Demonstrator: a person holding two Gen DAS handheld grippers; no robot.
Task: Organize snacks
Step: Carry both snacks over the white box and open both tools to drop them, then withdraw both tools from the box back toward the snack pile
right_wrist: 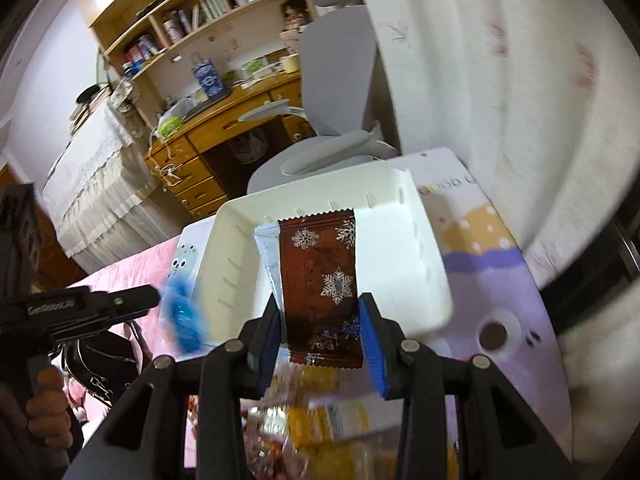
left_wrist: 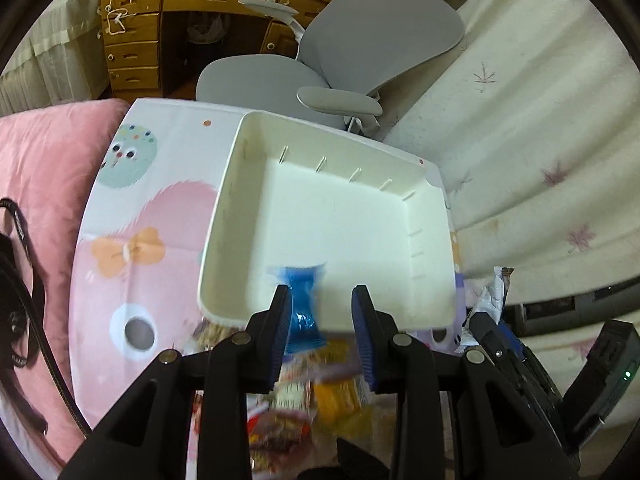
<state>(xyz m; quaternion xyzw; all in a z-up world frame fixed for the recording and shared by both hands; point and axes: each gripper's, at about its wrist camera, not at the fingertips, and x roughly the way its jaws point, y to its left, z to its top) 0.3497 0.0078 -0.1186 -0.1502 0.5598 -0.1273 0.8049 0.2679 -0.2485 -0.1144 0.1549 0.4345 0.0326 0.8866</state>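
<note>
A white rectangular bin (left_wrist: 224, 216) stands empty on a cartoon-print mat (left_wrist: 132, 200); it also shows in the right wrist view (right_wrist: 224, 248). My left gripper (left_wrist: 322, 298) is open at the bin's near rim; a blurred blue candy wrapper (left_wrist: 302, 304) hangs by its left finger (left_wrist: 280, 320), seemingly loose. The candy (right_wrist: 186, 316) also shows at the left gripper's tip in the right wrist view. My right gripper (right_wrist: 320, 312) is shut on a brown snowflake-print snack packet (right_wrist: 320, 276), held over the bin.
A blurred heap of snack packets (left_wrist: 312, 408) lies under the grippers, near the bin's front. A pink quilt (left_wrist: 44, 168) lies left with a black strap (left_wrist: 24, 280). A grey office chair (left_wrist: 340, 60) and wooden desk (left_wrist: 136, 32) stand behind. A floral curtain (left_wrist: 540, 120) hangs right.
</note>
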